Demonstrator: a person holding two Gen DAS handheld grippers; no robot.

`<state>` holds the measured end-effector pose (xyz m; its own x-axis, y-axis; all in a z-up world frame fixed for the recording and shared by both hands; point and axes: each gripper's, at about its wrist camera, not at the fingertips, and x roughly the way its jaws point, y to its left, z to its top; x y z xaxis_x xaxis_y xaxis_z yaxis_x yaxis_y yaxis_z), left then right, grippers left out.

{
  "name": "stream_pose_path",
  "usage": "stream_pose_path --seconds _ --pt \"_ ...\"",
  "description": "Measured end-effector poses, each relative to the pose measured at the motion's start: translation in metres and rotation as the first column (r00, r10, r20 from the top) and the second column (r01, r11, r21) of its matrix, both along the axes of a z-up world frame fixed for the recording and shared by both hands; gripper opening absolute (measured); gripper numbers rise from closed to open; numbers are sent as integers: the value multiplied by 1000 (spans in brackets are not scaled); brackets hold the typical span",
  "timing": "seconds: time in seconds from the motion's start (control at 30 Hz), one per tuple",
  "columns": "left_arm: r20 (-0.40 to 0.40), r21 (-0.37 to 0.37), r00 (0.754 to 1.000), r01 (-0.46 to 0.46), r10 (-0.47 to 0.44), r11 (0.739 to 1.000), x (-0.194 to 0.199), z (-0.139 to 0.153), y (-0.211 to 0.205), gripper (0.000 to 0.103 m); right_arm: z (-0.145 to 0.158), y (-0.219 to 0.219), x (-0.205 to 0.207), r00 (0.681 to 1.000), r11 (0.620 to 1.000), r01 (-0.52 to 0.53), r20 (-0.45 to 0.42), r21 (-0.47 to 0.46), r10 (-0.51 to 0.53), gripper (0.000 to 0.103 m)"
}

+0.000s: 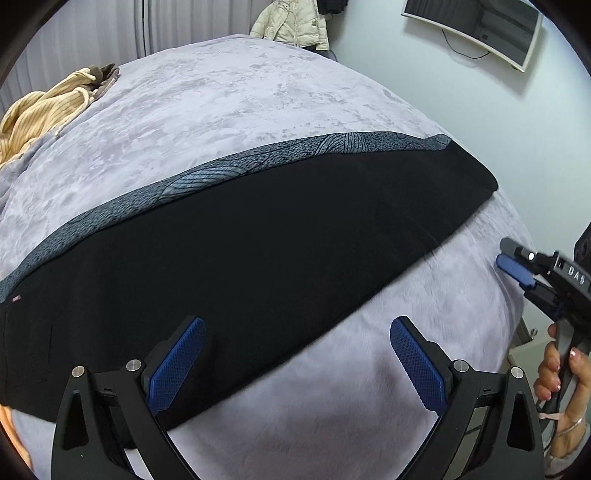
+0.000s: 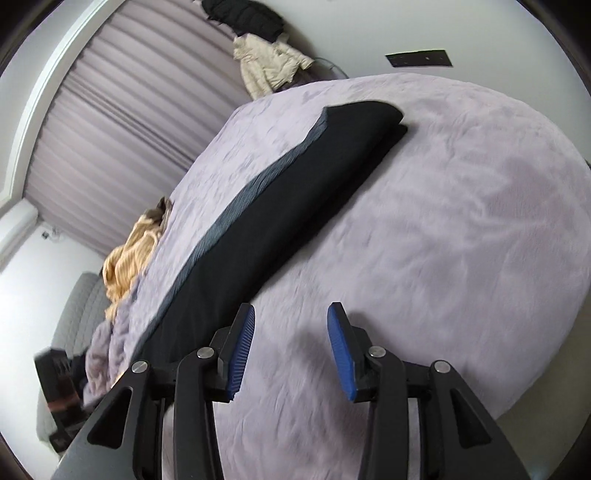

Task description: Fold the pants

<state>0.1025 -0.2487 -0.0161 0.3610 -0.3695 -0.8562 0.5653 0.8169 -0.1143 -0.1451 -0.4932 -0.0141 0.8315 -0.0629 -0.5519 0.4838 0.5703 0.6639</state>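
Black pants [image 1: 240, 240] with a patterned grey side stripe lie folded lengthwise across the lilac bed cover [image 1: 221, 110]. My left gripper [image 1: 295, 332] hovers open over their near edge, its left pad above the black cloth and its right pad over bare cover, nothing between them. Off the pants' right end, my right gripper [image 1: 511, 264] is held by a hand and grips nothing. In the right wrist view the pants [image 2: 295, 192] run away up-left, and my right gripper [image 2: 291, 321] stands open over bare cover beside their near edge.
A crumpled yellow striped garment [image 1: 40, 110] lies at the far left of the bed. A cream jacket [image 1: 291, 22] hangs beyond the bed's far end. A monitor [image 1: 476, 26] is mounted on the wall at right. A grey sofa [image 2: 77, 306] stands beside the bed.
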Motion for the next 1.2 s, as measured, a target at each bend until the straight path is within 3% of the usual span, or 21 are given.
stream_pose_path --seconds 0.13,0.23,0.3,0.37,0.5,0.57,0.63,0.7,0.8,0.9,1.07,1.17,1.2 --pt "17 20 1000 -10 10 1000 13 -3 -29 101 2 -41 17 997 997 65 30 30 -66 45" --pt "22 10 1000 -17 17 1000 22 -2 -42 101 -13 -73 29 995 990 88 36 112 -93 41" --pt "22 -6 999 -25 25 1000 26 1 -48 101 -20 -83 39 996 987 85 25 133 -89 20" --pt "38 -17 999 -31 32 999 31 3 -53 101 -14 -83 42 996 990 80 37 113 -85 16" --pt "97 29 994 -53 50 998 42 -10 -66 101 1 -77 49 998 999 53 20 -3 -53 16" --pt "61 64 997 -61 57 996 49 -29 -71 101 -5 -82 53 999 999 45 -6 17 -45 18" --pt "72 43 995 -67 64 997 47 -34 -67 102 -12 -86 47 999 997 51 -9 58 -51 25" --pt "99 51 994 -55 49 997 41 -34 -66 102 -13 -86 37 999 996 44 7 83 -44 39" --pt "75 52 996 -57 53 997 43 -30 -65 102 -10 -86 26 999 995 48 4 89 -48 42" --pt "40 1 998 -55 55 999 48 -18 -72 102 -13 -93 27 997 990 75 -23 121 -73 42" --pt "40 -15 998 -45 46 999 51 -10 -97 102 -21 -116 58 994 984 101 -61 150 -92 48" --pt "21 -31 999 -45 46 998 51 -8 -105 102 -26 -126 75 996 988 93 -5 124 -93 44" --pt "22 -55 999 -47 48 997 52 -5 -107 102 -29 -128 77 995 987 93 15 128 -96 31"
